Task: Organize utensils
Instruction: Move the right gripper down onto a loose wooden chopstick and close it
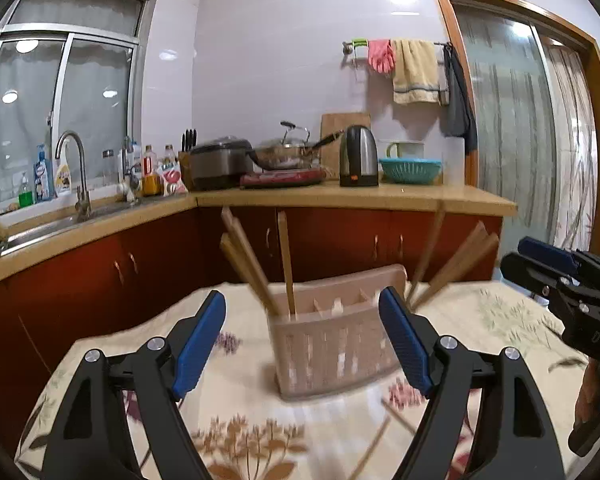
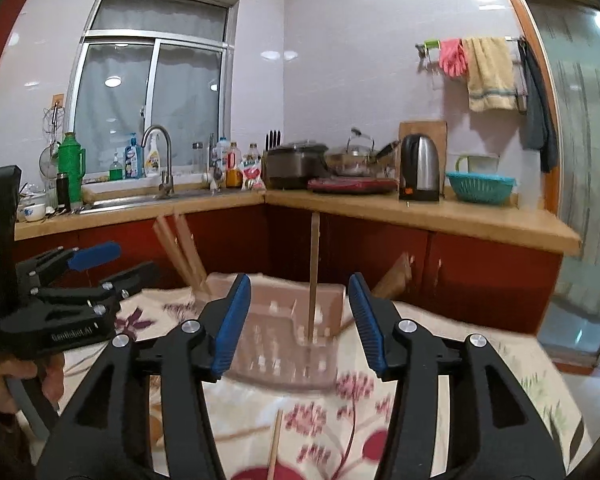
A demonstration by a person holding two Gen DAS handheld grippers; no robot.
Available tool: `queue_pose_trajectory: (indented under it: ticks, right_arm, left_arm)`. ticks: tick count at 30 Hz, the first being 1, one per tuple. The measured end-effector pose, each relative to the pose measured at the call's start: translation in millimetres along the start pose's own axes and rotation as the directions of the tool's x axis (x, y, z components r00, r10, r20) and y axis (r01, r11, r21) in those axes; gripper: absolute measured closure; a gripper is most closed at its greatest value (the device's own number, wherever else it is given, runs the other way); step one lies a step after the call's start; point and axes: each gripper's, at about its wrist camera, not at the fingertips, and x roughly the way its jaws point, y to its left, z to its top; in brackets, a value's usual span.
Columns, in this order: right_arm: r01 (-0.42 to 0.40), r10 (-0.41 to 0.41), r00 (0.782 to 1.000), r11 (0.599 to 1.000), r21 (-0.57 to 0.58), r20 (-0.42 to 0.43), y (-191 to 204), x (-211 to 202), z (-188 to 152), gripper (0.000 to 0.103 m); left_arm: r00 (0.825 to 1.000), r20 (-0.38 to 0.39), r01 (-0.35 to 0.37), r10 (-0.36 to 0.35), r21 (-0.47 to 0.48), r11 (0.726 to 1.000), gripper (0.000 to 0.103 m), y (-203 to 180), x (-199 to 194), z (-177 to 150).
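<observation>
Left wrist view: both claws [image 1: 302,312] [image 2: 299,298] released, empty; motion blurs the utensil holder [image 1: 332,344] and chopsticks [image 1: 286,256].

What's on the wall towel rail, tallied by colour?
Pink glove bunch: 1 (single or pair, cannot tell)
Yellow towel: 1
Dark cloth: 1
Green clip: 1
Total: 4
</observation>
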Motion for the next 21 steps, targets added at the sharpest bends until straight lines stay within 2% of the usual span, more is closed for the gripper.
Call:
queue_pose_trajectory:
  ticks: [7,12,20,21]
  right_arm:
    - [0.0,0.002,0.994,1.0,0.021,-0.112,7.1,-27.3,-70.4,0.053]
    - [-0.024,0.029,0.973,0.999,0.022,-0.227,15.1,-40.2,-121.2,0.053]
    - [-0.056,0.061,0.944,0.998,0.025,-0.325,22.2,-48.2,-161.2,0.057]
    - [-0.061,0.066,0.94,0.998,0.027,-0.333,22.6,-48.0,-164.3,0.062]
  left_arm:
    - [0.996,-0.085,-0.029,0.031,0.03,0.999,0.026,0.2,-26.2,-55.1]
    - [0.982,-0.18,-0.046,0.051,0.035,0.998,0.026,3.1,-37.6,-96.2]
    - [0.955,-0.287,-0.067,0.071,0.026,0.997,0.026,7.3,-47.7,-138.8]
    - [0.954,-0.291,-0.068,0.073,0.028,0.997,0.026,6.8,-50.1,-142.2]
